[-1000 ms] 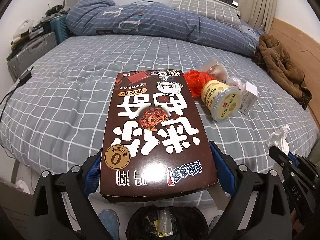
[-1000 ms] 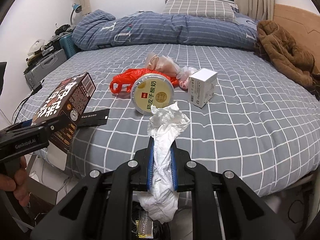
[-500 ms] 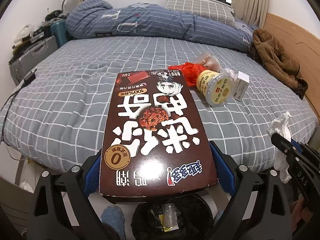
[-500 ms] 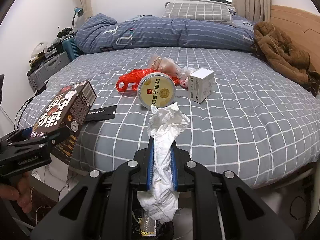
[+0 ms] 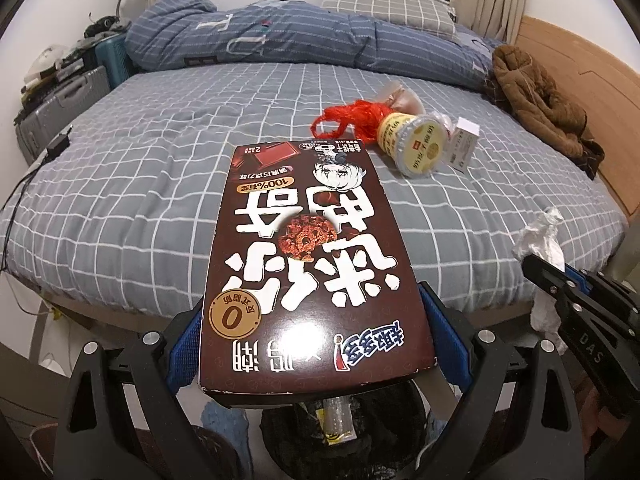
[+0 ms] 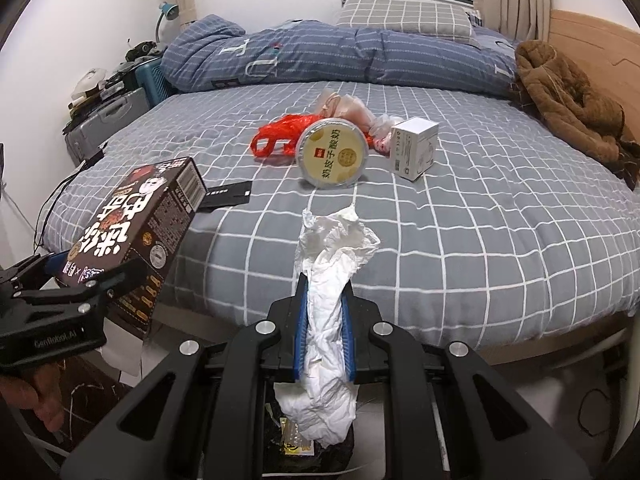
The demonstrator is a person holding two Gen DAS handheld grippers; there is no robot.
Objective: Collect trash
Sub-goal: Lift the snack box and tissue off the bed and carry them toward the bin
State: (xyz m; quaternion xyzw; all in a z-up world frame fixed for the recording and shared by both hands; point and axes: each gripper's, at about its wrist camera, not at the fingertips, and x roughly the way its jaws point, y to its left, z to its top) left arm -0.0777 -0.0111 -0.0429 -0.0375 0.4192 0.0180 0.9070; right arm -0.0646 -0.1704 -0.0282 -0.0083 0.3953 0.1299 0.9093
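My left gripper (image 5: 310, 312) is shut on a brown chocolate snack box (image 5: 308, 256), held flat above a black-lined trash bin (image 5: 340, 432) on the floor by the bed. The box also shows in the right wrist view (image 6: 136, 236). My right gripper (image 6: 323, 304) is shut on a crumpled white tissue (image 6: 330, 280), held over the bin (image 6: 316, 452). On the bed lie a yellow yogurt cup (image 6: 332, 152), a red plastic bag (image 6: 280, 136), a clear plastic bag (image 6: 344, 106) and a small white box (image 6: 414, 148).
The bed has a grey checked sheet (image 6: 480, 220), a blue duvet (image 6: 320, 56) at the back and a brown jacket (image 6: 572, 104) at the right. A black flat object (image 6: 228, 194) lies near the bed's left edge. Suitcases (image 5: 60, 108) stand at the left.
Both grippers have pulled back from the bed with their loads. The trash bin shows more fully below them.
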